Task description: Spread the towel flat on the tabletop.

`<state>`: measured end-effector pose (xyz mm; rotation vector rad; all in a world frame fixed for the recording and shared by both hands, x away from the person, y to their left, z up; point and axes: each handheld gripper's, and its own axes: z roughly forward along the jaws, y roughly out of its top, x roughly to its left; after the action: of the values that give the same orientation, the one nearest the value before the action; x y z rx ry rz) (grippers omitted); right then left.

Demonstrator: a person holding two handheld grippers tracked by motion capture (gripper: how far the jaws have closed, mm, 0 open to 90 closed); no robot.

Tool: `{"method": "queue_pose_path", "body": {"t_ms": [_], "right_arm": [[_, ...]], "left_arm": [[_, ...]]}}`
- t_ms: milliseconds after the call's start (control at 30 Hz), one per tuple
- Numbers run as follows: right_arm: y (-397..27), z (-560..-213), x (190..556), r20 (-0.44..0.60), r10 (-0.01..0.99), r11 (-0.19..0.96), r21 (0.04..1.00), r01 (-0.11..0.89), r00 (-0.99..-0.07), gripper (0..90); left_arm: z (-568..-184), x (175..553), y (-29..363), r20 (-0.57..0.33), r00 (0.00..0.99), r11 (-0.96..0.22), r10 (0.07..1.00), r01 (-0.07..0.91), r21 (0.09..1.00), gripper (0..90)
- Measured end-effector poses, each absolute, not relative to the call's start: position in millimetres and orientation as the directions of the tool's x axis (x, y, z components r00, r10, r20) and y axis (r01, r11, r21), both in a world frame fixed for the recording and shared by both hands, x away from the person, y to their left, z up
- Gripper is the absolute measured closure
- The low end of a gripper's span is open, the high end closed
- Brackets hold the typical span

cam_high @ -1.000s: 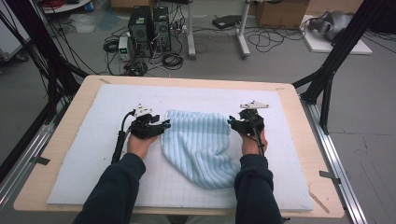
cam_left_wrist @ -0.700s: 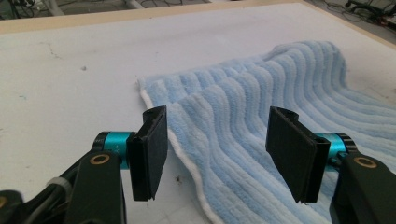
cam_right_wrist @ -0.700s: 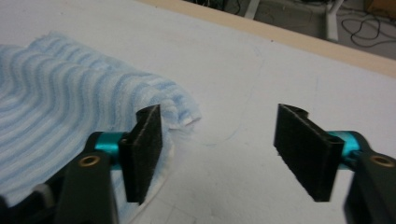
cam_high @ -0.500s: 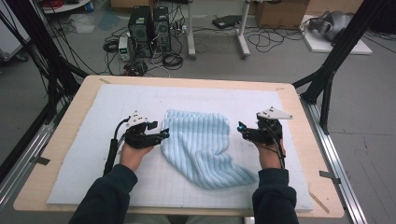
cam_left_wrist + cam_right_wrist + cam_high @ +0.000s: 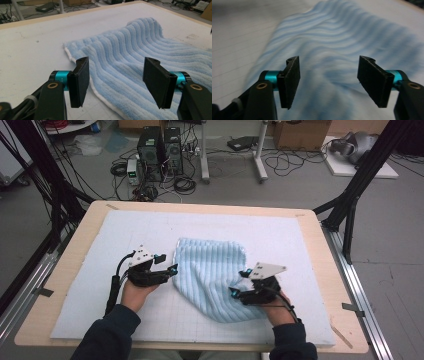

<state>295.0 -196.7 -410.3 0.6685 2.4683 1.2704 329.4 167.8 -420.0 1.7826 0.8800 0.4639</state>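
Pale blue and ribbed, a towel (image 5: 212,275) lies rumpled on the white gridded mat (image 5: 280,235) that covers the wooden table (image 5: 320,245), roughly at the mat's middle and slightly toward the person's side. Its far edge runs fairly straight, while the near part narrows into a rounded lobe that points toward the person's right hand. A white hem runs along its left edge, seen close up in the left gripper view.

The left gripper (image 5: 169,270) hovers at the towel's left edge, just beside the fabric. Its jaws stand wide apart with nothing clamped between them; in the left gripper view (image 5: 117,85) the hem and ribbed cloth lie below and beyond the two black pads, which press on nothing. Its jaws have just been closing a little.

The right gripper (image 5: 239,287) sits over the towel's lower right portion, its grey plate tilted above the cloth. In the right gripper view (image 5: 329,82), blurred by motion, its jaws are spread wide over the blue stripes, and no fold is pinched between the pads. These jaws too have just been closing from a wider spread.

The person's dark sleeves (image 5: 107,337) enter from the near edge of the table. Behind the table, computer towers (image 5: 160,147) and tangled cables lie on the grey floor.
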Motion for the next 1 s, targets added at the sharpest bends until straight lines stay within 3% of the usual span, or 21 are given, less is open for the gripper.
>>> {"method": "queue_pose_path", "body": {"t_ms": [133, 167, 200, 233, 267, 300, 400, 533, 600, 700, 967, 1000], "right_arm": [[-166, -424, 289, -0.057, 0.407, 0.584, 0.784, 0.212, -0.912, 50.4], [-166, -424, 289, -0.057, 0.407, 0.584, 0.784, 0.212, -0.912, 50.4], [-153, -430, 293, -0.076, 0.396, 0.631, 0.747, 0.211, -0.915, 59.6], [-153, -430, 293, -0.076, 0.396, 0.631, 0.747, 0.211, -0.915, 59.6], [-150, -431, 295, -0.077, 0.402, 0.637, 0.739, 0.218, -0.912, 65.7], [-147, -430, 304, -0.081, 0.427, 0.640, 0.731, 0.237, -0.901, 83.1], [-150, -425, 312, -0.077, 0.474, 0.603, 0.755, 0.259, -0.877, 84.6], [-170, -414, 338, -0.073, 0.688, 0.479, 0.793, 0.376, -0.722, 84.9], [-174, -412, 344, -0.071, 0.724, 0.454, 0.798, 0.397, -0.686, 84.8], [-190, -411, 362, -0.081, 0.829, 0.385, 0.800, 0.461, -0.553, 84.4], [-211, -420, 380, -0.117, 0.910, 0.334, 0.776, 0.535, -0.397, 83.8], [-216, -423, 382, -0.106, 0.917, 0.319, 0.775, 0.546, -0.385, 79.7]], "left_arm": [[-424, 324, 174, -0.109, 0.648, -0.170, 0.754, 0.353, 0.920, 39.3], [-424, 324, 174, -0.109, 0.648, -0.170, 0.754, 0.353, 0.920, 39.3], [-427, 322, 176, -0.110, 0.646, -0.170, 0.755, 0.355, 0.919, 39.4], [-427, 322, 176, -0.110, 0.646, -0.170, 0.755, 0.355, 0.919, 39.9], [-428, 321, 176, -0.113, 0.646, -0.166, 0.755, 0.354, 0.920, 39.9], [-429, 321, 177, -0.112, 0.647, -0.167, 0.754, 0.354, 0.920, 41.7], [-430, 322, 178, -0.106, 0.647, -0.171, 0.755, 0.351, 0.920, 42.0], [-431, 322, 177, -0.109, 0.647, -0.169, 0.755, 0.352, 0.921, 42.2], [-431, 322, 177, -0.104, 0.649, -0.174, 0.754, 0.350, 0.920, 42.3], [-433, 321, 176, -0.102, 0.652, -0.180, 0.751, 0.351, 0.919, 43.2], [-432, 320, 175, -0.110, 0.653, -0.170, 0.749, 0.350, 0.921, 43.4], [-433, 320, 175, -0.108, 0.655, -0.174, 0.748, 0.350, 0.920, 43.4]]}}
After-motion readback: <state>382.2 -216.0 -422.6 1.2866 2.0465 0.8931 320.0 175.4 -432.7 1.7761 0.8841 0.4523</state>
